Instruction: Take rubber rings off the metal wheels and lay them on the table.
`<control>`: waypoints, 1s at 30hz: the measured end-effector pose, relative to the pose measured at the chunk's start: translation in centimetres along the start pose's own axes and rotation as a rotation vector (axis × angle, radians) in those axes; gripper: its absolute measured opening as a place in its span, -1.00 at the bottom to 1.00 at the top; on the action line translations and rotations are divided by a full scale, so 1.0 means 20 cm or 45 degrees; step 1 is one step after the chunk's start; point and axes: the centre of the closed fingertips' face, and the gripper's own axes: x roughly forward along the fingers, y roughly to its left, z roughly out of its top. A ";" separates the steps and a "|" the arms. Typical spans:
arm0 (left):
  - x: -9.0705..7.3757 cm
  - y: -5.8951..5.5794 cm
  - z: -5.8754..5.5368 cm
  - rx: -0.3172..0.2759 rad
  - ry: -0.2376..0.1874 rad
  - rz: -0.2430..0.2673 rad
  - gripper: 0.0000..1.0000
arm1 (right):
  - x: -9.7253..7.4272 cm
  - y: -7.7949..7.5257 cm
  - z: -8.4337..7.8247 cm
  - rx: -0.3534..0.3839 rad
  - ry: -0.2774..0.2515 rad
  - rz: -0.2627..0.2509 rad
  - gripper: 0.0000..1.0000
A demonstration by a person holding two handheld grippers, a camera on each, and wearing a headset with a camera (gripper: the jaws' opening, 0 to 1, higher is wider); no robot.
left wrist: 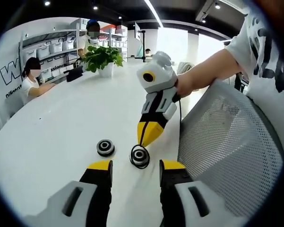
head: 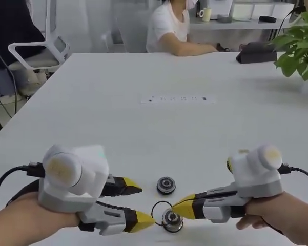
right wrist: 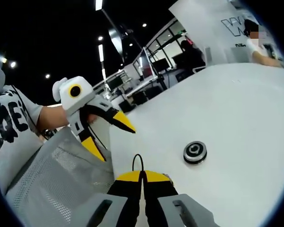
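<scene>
While the right gripper clamps the rubber ring at its lifted loop, seemingly soft and stretchy, the left gripper stands open, the metal wheel just ahead of its fingers.

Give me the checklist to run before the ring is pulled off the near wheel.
1. Right gripper shut on the ring: ok, a loop stands out past the closed tips.
2. Ring free of the near wheel: cannot tell, the loop's lower end meets the wheel.
3. Left gripper ready to steady the wheel: ok, open beside it and not touching.
4. Far wheel out of the way: ok, it sits apart from both grippers.
5. Room on the table to lay the ring: ok, bare surface all around.
</scene>
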 end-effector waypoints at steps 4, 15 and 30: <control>-0.05 0.02 0.01 -0.011 -0.019 0.016 -0.15 | 0.02 0.01 0.04 -0.008 -0.006 0.011 -1.00; -0.18 0.08 -0.05 -0.067 -0.032 0.097 0.03 | 0.09 0.02 0.14 -0.024 -0.024 0.038 -1.00; -0.33 0.15 -0.14 -0.148 -0.044 0.213 0.22 | 0.28 0.06 0.20 -0.049 -0.008 0.078 -1.00</control>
